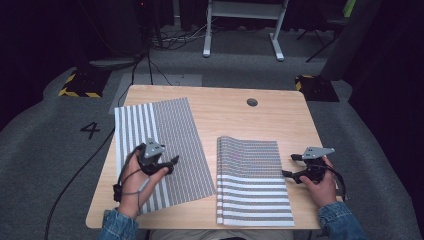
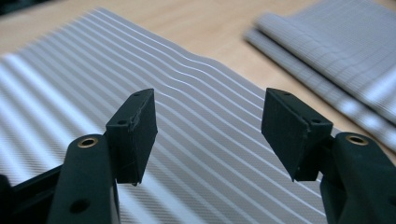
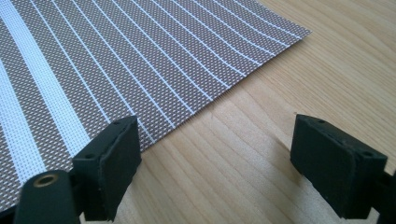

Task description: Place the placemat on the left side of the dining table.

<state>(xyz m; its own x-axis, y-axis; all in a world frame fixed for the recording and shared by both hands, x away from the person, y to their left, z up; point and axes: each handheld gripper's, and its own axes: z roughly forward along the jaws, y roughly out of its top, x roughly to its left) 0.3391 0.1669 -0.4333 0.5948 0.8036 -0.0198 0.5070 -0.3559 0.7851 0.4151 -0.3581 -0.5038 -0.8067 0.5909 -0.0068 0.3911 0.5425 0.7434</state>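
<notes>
Two striped woven mats lie on the wooden table [image 1: 235, 117]. The flat mat [image 1: 165, 140] spreads over the left half. My left gripper [image 1: 171, 164] hovers open just above it, jaws apart over the fine stripes [image 2: 205, 140]. The folded mat [image 1: 252, 180] lies right of centre, also blurred in the left gripper view [image 2: 336, 60]. My right gripper [image 1: 289, 166] stands open at the folded mat's right edge, one jaw over the mat [image 3: 93, 70], the other over bare wood [image 3: 261, 149]. Nothing is held.
A round cable hole [image 1: 252, 102] sits near the table's far edge. Grey carpet surrounds the table, with a "4" mark [image 1: 90, 130] on the left, cables, and a white desk frame [image 1: 245, 30] at the back.
</notes>
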